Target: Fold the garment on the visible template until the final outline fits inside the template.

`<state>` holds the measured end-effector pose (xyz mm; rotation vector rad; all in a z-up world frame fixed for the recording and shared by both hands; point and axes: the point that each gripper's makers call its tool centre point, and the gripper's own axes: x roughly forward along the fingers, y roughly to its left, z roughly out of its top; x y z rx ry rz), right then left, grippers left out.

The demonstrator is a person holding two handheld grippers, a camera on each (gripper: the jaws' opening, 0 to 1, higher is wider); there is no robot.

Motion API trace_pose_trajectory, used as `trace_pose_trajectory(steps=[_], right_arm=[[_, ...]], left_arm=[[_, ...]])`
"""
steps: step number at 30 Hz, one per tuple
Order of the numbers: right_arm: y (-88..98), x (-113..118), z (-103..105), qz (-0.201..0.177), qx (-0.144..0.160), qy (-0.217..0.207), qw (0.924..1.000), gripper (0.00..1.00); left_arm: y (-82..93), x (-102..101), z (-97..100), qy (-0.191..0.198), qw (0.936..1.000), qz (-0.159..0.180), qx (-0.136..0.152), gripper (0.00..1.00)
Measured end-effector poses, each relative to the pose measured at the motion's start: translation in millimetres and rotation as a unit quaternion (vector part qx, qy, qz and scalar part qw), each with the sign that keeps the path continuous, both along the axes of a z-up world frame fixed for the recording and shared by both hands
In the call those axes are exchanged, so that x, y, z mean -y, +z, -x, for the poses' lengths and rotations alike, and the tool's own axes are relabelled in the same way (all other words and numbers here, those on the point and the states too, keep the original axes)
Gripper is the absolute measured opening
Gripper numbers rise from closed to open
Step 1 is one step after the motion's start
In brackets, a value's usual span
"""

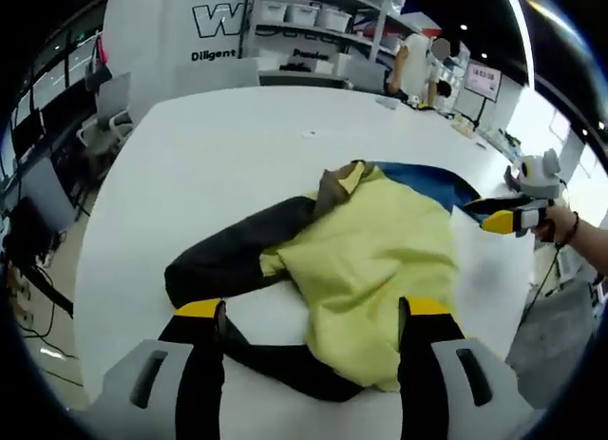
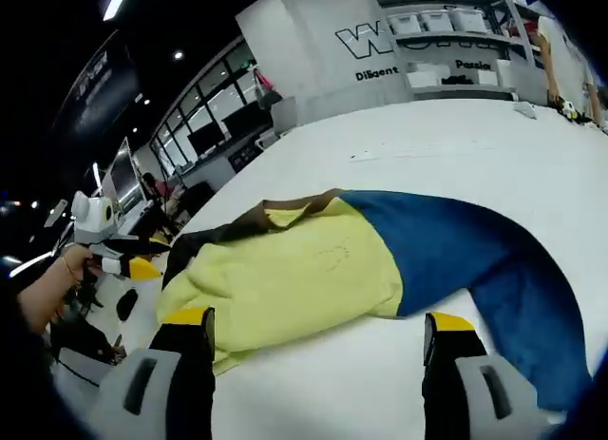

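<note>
Nearest in the left gripper view, the left gripper hovers with its fingers apart over the near edge of the garment, which lies spread on the white counter. In the right gripper view the right gripper likewise hangs with fingers apart above the garment's yellow body, and this view alone shows its long blue sleeve. Farther off stand shelves and a person.
</note>
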<state>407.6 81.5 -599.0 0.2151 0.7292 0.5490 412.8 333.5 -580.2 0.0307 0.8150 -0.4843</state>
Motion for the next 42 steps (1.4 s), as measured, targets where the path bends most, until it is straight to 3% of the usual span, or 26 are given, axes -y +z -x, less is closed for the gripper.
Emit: trace_pose_trajectory(steps=[3,10,12,18,21,25,29,32,33,37,42], right_arm=[[-6.5,-16.1,10.8,0.02,0.019,0.039,0.9989,0.9],[-14.2,-39.8,27.3,0.013,0.028,0.078,0.9965,0.86],[-14.7,-43.4,28.6,0.015,0.034,0.086,0.9956,0.84],[-20.8,-58.4,31.0,0.03,0.053,0.114,0.9916,0.76],[-24.4,-63.6,30.4,0.035,0.056,0.117,0.9909,0.68],[-27.2,-66.9,27.1,0.045,0.063,0.113,0.9906,0.47],[-26.9,-69.9,22.1,0.049,0.069,0.104,0.991,0.27],[-19.3,-72.2,20.2,0.051,0.085,0.109,0.9891,0.02],[-18.5,-72.1,19.8,0.054,0.088,0.111,0.9885,0.0],[-10.0,-71.8,19.9,0.045,0.091,0.11,0.9887,0.0],[14.0,-70.0,21.3,0.029,0.106,0.107,0.9882,0.0]], left_arm=[[-2.8,5.5,8.3,-0.015,0.9999,0.0,-0.005,0.71],[-7.6,17.4,18.5,-0.053,0.9985,0.015,-0.007,0.65],[-4.9,25.3,21.9,-0.055,0.9977,0.04,-0.006,0.64],[-19.7,25.9,31.6,-0.047,0.9981,0.032,-0.024,0.59],[-25.6,26.5,33.9,-0.031,0.9981,0.04,-0.036,0.55],[-31.9,23.3,34.3,-0.012,0.9984,0.037,-0.04,0.46],[-33.4,24.0,35.0,-0.007,0.9984,0.039,-0.041,0.28],[-35.3,19.4,36.7,-0.007,0.9989,0.016,-0.044,0.09],[-35.0,18.3,36.0,-0.006,0.9991,0.012,-0.041,0.0],[-28.7,19.3,38.9,-0.011,0.9987,0.026,-0.042,0.0],[-18.4,25.7,45.6,-0.031,0.9986,0.024,-0.035,0.0]])
